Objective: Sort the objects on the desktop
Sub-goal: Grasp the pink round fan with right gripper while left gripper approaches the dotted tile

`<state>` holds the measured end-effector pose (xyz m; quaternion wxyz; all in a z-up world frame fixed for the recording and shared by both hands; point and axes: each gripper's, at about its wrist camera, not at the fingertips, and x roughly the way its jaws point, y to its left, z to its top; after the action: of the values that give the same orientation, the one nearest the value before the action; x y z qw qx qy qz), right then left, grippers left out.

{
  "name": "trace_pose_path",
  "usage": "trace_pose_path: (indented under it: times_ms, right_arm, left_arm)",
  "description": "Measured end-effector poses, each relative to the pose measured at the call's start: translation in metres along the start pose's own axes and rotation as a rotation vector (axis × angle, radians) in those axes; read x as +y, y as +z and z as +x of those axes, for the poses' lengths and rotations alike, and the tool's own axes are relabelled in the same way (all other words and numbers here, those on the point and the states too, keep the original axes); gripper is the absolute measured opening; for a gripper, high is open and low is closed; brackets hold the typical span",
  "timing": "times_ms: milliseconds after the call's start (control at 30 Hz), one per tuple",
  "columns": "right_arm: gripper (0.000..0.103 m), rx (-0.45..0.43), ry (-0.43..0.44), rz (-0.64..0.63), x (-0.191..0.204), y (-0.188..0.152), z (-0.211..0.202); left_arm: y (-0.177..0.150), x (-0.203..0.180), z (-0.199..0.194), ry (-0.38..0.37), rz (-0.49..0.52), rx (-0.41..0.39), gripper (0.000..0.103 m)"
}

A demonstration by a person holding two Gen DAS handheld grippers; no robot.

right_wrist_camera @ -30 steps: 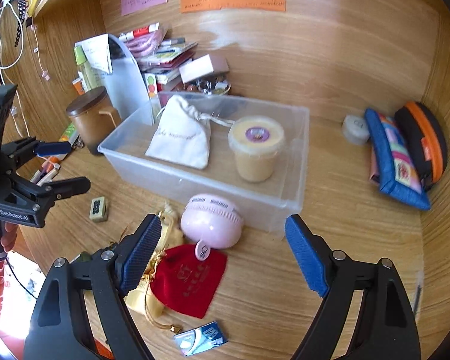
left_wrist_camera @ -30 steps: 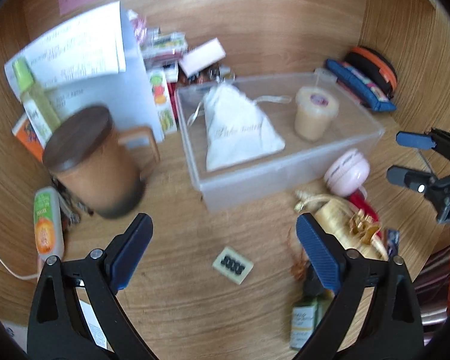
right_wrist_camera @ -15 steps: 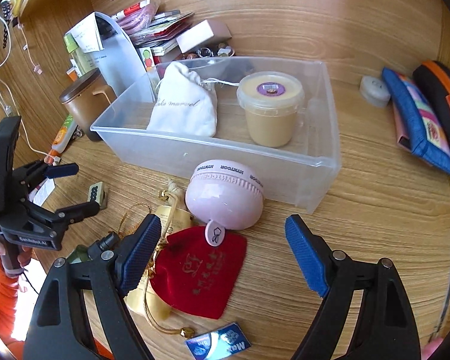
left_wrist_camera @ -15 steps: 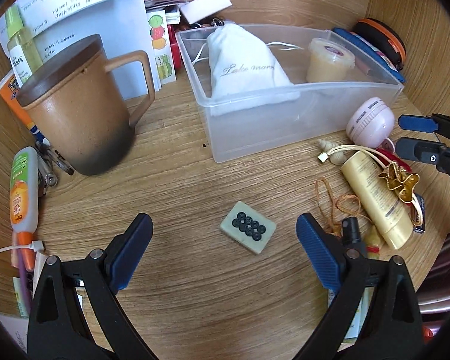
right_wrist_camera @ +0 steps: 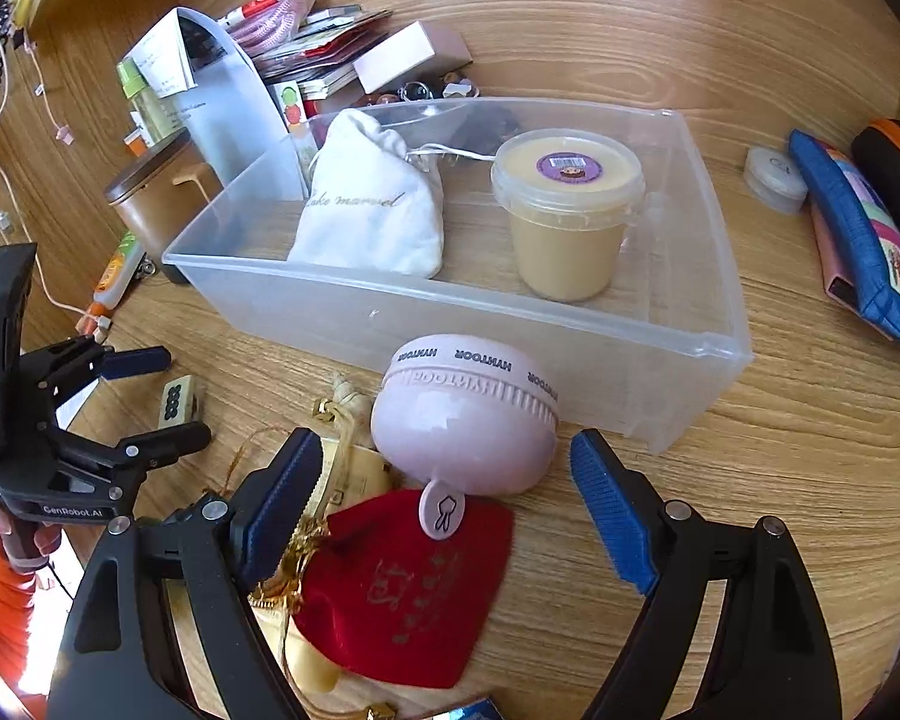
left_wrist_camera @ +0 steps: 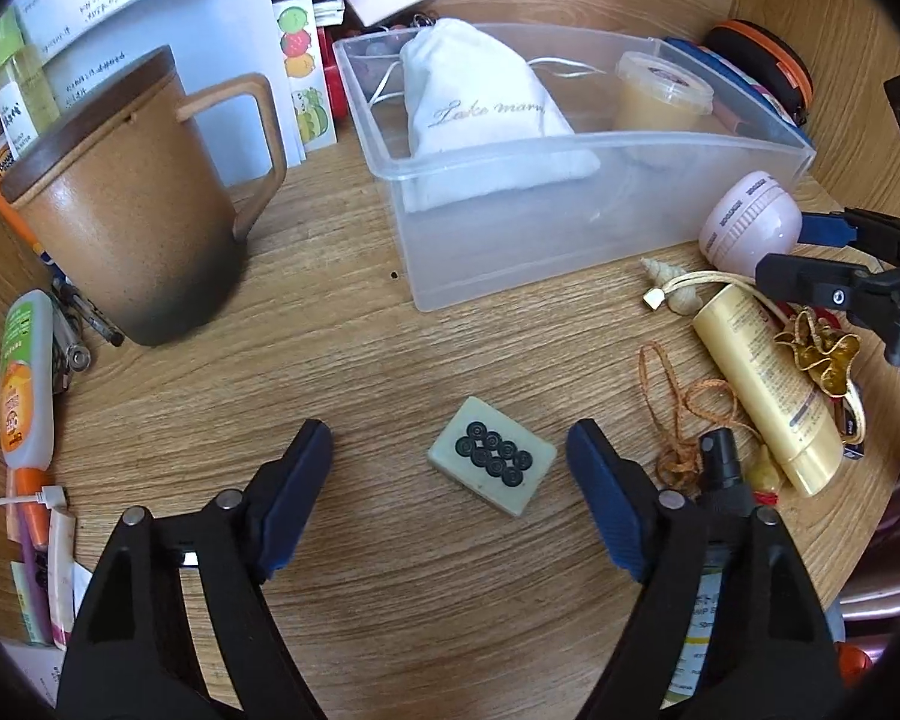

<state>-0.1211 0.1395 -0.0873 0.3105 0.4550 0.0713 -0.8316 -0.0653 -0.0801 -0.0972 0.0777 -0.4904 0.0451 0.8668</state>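
A pale green mahjong tile (left_wrist_camera: 492, 456) with black dots lies on the wooden desk between the open fingers of my left gripper (left_wrist_camera: 450, 456); the tile also shows in the right wrist view (right_wrist_camera: 177, 401). My right gripper (right_wrist_camera: 447, 468) is open around a pink round case (right_wrist_camera: 465, 414) that rests partly on a red velvet pouch (right_wrist_camera: 402, 588). A clear plastic bin (right_wrist_camera: 708, 336) holds a white drawstring bag (right_wrist_camera: 372, 216) and a lidded cup (right_wrist_camera: 570, 210).
A brown lidded mug (left_wrist_camera: 132, 198) stands left of the bin. A yellow tube (left_wrist_camera: 768, 390), orange cord (left_wrist_camera: 678, 402) and small spray bottle (left_wrist_camera: 720, 468) lie to the right of the tile. Pencil cases (right_wrist_camera: 858, 228) lie right of the bin. Papers and boxes are piled at the back.
Both grippers have moved down and forward. The tile now lies between the left fingers, and the pink case sits between the right fingers. Both stay open.
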Motion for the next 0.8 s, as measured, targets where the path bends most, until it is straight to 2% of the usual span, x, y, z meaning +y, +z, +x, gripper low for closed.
trace_pose_path:
  times_ms: [467,567,700,800]
  right_arm:
    - [0.082,-0.009,-0.001,0.018,0.0022,0.0038,0.0112]
    - [0.078,-0.016,-0.008,0.016,0.0036,0.0047,0.0112]
    - [0.064,-0.022,-0.014,0.008,0.0045,0.0059,0.0104]
    - [0.062,-0.023,-0.003,0.012,0.0028,0.0056,0.0093]
  left_arm:
    - [-0.004,0.0028,-0.0018,-0.002,-0.003,-0.032,0.078]
    - [-0.0052,0.0022,-0.0029,-0.003,-0.002,-0.036,0.072]
    - [-0.0033,-0.0015,-0.005,-0.01,0.011,-0.038,0.057]
    - [-0.0025,-0.0057,-0.0057,-0.013,0.019,-0.039,0.051]
